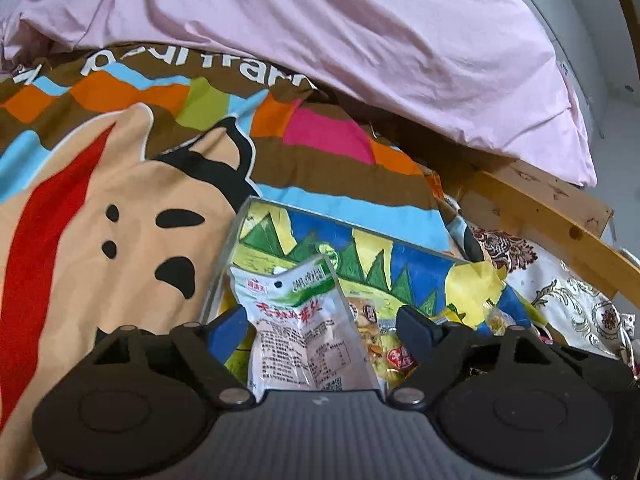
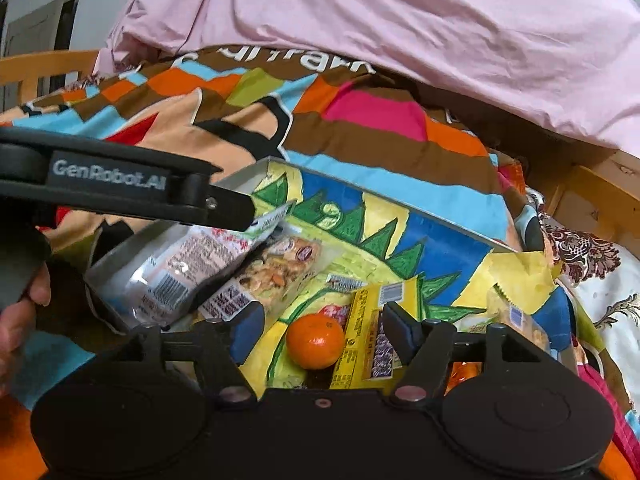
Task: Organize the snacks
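A clear plastic box (image 1: pixel 352 225) (image 2: pixel 380 195) lies on a colourful blanket and holds snacks. My left gripper (image 1: pixel 322 330) is open; a white snack packet (image 1: pixel 296 336) (image 2: pixel 172 264) leans between its fingers, and the pads do not press on it. In the right wrist view one left finger (image 2: pixel 224 204) sits above that packet. My right gripper (image 2: pixel 326 332) is open over the box, with a mandarin orange (image 2: pixel 315 340) and a yellow packet (image 2: pixel 372 328) lying between its fingers. A nut bar packet (image 2: pixel 276 268) lies beside the white one.
A pink duvet (image 1: pixel 360 40) is heaped behind the box. The cartoon-print blanket (image 1: pixel 100 200) spreads to the left. A wooden bed rail (image 1: pixel 540 208) runs along the right. A small clear packet (image 2: pixel 516 316) lies at the box's right end. A person's hand (image 2: pixel 24 312) holds the left gripper.
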`<state>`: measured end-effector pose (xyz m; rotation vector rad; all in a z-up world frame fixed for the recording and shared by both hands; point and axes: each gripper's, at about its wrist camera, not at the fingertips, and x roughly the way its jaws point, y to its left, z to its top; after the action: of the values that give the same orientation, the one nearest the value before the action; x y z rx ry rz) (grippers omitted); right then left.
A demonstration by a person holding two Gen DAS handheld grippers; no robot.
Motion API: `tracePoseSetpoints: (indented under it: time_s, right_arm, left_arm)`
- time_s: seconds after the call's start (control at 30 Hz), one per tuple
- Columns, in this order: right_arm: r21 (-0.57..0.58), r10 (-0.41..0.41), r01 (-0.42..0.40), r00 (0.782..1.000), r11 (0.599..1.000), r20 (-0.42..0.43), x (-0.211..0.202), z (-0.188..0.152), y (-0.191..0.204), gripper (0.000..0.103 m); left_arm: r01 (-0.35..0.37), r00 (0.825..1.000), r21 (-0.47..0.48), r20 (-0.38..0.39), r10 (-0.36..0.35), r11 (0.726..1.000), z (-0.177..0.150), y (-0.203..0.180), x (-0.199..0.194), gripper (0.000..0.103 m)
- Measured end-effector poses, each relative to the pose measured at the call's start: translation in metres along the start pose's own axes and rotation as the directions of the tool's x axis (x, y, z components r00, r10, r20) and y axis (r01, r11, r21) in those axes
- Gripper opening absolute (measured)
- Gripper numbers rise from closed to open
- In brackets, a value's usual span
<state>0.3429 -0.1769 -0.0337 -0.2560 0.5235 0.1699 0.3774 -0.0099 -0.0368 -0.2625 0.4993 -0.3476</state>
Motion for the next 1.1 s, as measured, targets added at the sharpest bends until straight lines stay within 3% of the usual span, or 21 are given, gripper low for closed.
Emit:
tracePoseSetpoints:
  time_s: [0.13, 0.4, 0.5, 1.1]
  right_arm:
    - [0.026, -0.015, 0.014, 0.999, 1.000, 0.041, -0.011, 0.007, -0.005, 0.080]
    - [0.116, -0.048, 0.038, 0.995, 0.993, 0.085, -0.032, 0.022, -0.021, 0.083]
    - [0.159, -0.066, 0.048, 0.991, 0.986, 0.112, -0.042, 0.027, -0.029, 0.096]
    - [0.234, -0.073, 0.020, 0.972, 0.972, 0.223, -0.115, 0.039, -0.060, 0.102]
  left_arm:
    - [-0.025, 0.999, -0.004, 0.025, 0.025, 1.000, 0.006, 0.001, -0.009, 0.095]
    - [-0.084, 0.993, -0.002, 0.082, 0.084, 0.996, 0.023, 0.001, -0.036, 0.102]
    - [-0.102, 0.990, -0.001, 0.100, 0.102, 0.995, 0.030, -0.001, -0.048, 0.102]
    - [-0.173, 0.980, 0.048, 0.103, 0.167, 0.984, 0.038, -0.027, -0.102, 0.103]
